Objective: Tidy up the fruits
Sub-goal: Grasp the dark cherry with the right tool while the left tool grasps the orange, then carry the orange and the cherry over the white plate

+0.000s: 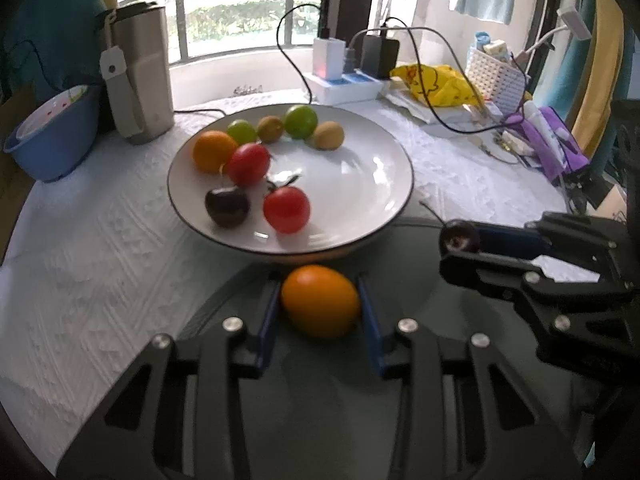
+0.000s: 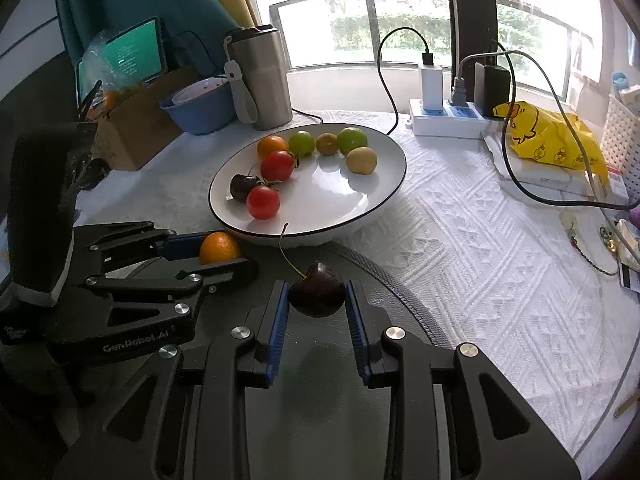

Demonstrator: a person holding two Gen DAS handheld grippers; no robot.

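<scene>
Fruit sorting, mid-transfer: left gripper [image 1: 320, 300] clamped on a small orange [image 1: 320, 301] and right gripper [image 2: 317, 296] clamped on a dark cherry [image 2: 318, 295], its stem [image 2: 289, 251] pointing up and far, both poised over a dark mat [image 2: 400, 280] just near of the white plate [image 1: 372, 184]. On the plate, far-left cluster already gathered: another orange [image 1: 214, 151], two red tomatoes [image 1: 286, 209], a second cherry [image 1: 227, 207], green and brownish fruits. Next, likely: carrying each piece over the near rim and releasing it beside its match, gently, since round fruit seems apt to roll.
</scene>
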